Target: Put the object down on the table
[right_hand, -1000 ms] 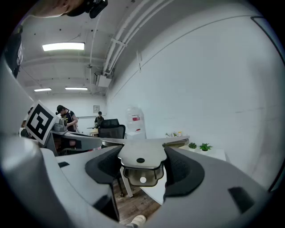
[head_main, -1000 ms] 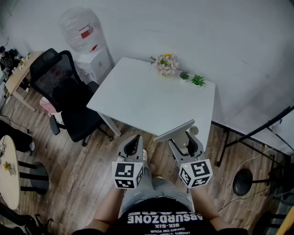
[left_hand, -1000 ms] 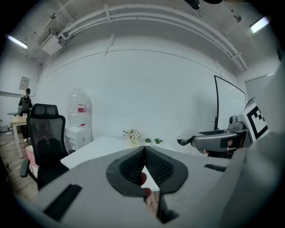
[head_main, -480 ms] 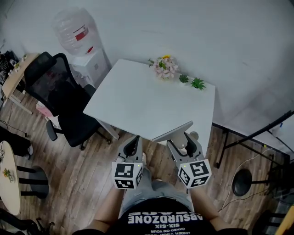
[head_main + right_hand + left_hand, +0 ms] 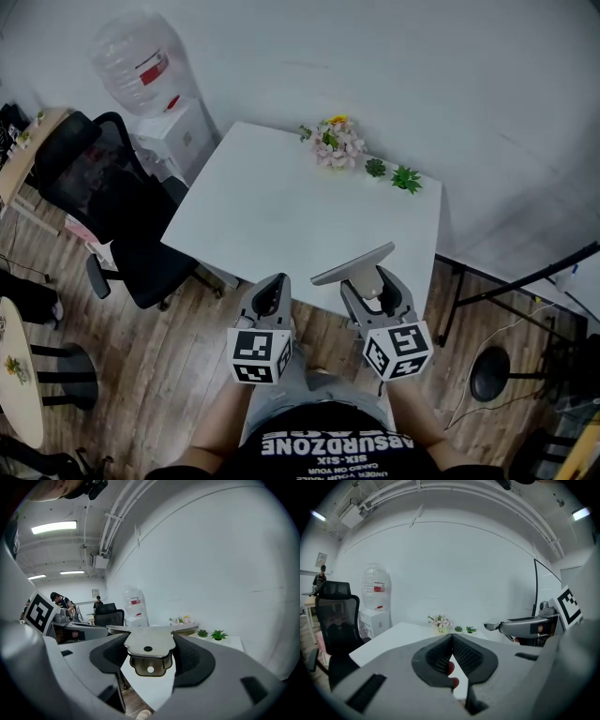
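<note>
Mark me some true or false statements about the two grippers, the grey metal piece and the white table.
1. The right gripper is shut on a flat grey metal piece. True.
2. The metal piece lies on the white table. False: the right gripper holds it off the tabletop.
3. The left gripper has its jaws wide apart. False: they are together, with nothing between them.
4. A flower bunch stands at the table's far edge. True.
5. The black office chair is right of the table. False: left.

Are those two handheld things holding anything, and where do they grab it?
The right tool grips a flat grey metal object by its near end, the tab with holes. The left tool is shut and empty.
</note>
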Tool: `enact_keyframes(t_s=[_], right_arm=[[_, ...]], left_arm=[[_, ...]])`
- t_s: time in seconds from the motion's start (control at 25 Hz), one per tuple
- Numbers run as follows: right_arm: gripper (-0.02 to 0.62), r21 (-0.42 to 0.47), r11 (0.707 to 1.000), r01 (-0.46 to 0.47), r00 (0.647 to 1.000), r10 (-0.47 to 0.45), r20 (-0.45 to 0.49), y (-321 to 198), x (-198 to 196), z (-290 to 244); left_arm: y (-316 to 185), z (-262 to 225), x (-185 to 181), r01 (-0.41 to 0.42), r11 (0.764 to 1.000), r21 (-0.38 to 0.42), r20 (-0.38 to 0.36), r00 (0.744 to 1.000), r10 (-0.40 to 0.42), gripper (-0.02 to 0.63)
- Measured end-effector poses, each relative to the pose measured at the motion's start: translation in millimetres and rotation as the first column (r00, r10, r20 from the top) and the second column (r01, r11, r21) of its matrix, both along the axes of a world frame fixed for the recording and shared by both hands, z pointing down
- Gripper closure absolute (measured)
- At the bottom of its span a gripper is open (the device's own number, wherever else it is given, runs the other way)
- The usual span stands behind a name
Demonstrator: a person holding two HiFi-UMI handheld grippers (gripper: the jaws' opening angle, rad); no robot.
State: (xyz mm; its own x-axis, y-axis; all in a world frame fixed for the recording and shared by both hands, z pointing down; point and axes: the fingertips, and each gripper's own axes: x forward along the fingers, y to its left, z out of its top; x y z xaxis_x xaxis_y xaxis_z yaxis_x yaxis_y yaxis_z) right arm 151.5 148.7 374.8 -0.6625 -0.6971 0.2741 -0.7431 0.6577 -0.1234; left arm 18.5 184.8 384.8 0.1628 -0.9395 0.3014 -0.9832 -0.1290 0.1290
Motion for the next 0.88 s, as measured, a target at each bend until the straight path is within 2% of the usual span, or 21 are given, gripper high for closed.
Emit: enact_keyframes(t_s=[0.56, 0.88], right_arm=[[0.307, 0.008, 1.0, -0.019, 1.0, 0.019, 0.007, -67.3, -23.5, -3.9], [0.308, 0.0, 0.999, -0.048, 0.999, 0.048, 0.003, -99.4, -36.2, -1.5]], left_arm=[[-56.7, 4.9, -28.4, 0.009, 1.0, -0.012, -0.018, 1.0, -0.009, 0.6], [-89.3, 11.5, -41.6, -0.017, 1.0, -0.024, -0.033, 0.999, 0.016, 0.6]])
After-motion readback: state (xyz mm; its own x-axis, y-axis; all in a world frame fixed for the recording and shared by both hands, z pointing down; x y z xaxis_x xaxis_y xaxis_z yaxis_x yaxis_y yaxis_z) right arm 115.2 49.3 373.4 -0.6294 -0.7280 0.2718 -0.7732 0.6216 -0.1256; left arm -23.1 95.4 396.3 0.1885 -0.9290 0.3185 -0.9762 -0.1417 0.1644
